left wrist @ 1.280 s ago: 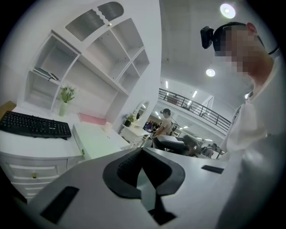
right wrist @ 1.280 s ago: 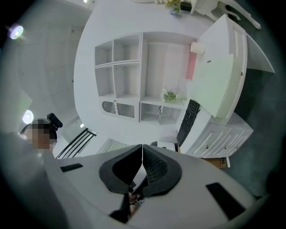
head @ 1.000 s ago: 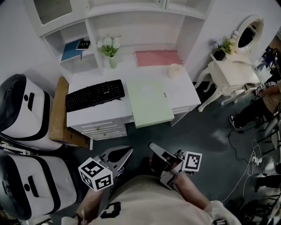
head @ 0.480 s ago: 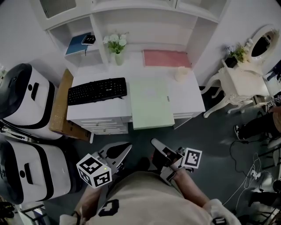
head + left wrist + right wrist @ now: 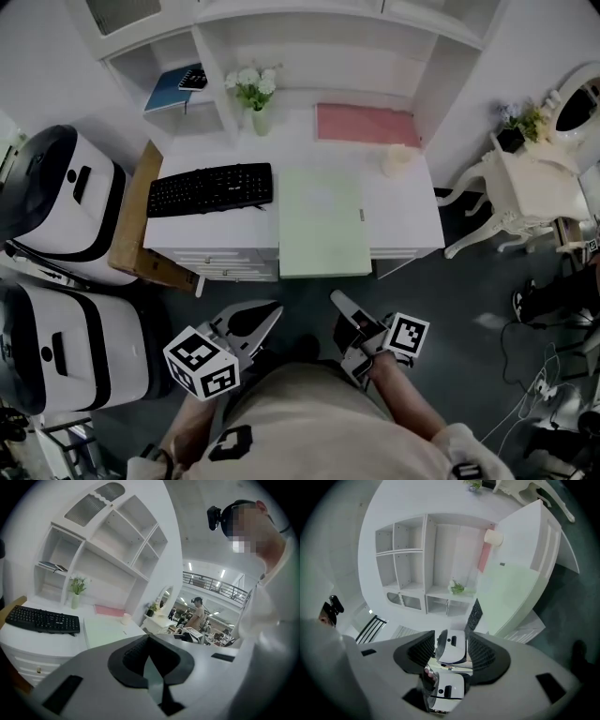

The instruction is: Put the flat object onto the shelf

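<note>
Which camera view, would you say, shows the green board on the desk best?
The head view: the green board shows whole from above. The left gripper view shows it foreshortened; the right gripper view, sideways and warped.

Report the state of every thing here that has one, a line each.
Green board: flat on the desk, front edge overhanging, untouched.
Blue book: lying in the left shelf compartment.
Vase: upright.
Left gripper: shut, empty.
Right gripper: open, empty; jaws have just been opening.
</note>
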`<state>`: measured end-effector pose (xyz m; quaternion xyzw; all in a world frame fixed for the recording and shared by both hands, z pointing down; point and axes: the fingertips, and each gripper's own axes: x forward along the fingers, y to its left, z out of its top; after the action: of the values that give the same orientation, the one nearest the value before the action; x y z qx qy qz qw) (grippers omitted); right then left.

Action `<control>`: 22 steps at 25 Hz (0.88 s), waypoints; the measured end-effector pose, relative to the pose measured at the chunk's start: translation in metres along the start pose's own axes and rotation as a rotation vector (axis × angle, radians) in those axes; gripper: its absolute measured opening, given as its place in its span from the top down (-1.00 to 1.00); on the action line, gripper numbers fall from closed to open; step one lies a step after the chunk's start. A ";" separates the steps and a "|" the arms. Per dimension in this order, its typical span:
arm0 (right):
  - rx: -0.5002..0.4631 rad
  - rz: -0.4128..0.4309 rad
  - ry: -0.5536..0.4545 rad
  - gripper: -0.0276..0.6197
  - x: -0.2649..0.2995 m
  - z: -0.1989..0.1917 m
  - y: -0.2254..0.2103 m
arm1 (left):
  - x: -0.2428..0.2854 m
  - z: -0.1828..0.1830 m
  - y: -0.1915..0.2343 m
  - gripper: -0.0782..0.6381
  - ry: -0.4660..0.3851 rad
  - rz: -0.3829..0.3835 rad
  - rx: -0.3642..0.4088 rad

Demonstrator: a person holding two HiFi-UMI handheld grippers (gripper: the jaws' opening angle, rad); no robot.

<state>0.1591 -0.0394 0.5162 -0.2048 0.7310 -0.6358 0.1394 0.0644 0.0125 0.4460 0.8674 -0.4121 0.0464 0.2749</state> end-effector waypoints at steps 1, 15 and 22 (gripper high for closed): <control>0.004 -0.023 0.011 0.22 0.000 0.000 -0.008 | 0.001 0.000 0.001 0.74 0.003 0.007 -0.003; 0.109 -0.153 0.001 0.02 0.022 0.002 -0.060 | 0.019 0.011 0.037 0.74 0.043 -0.031 -0.009; 0.155 -0.274 -0.089 -0.07 0.022 0.011 -0.096 | 0.033 0.027 0.061 0.74 0.058 -0.114 0.007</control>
<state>0.1568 -0.0693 0.6103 -0.3190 0.6383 -0.6936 0.0988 0.0371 -0.0555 0.4605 0.8889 -0.3536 0.0571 0.2857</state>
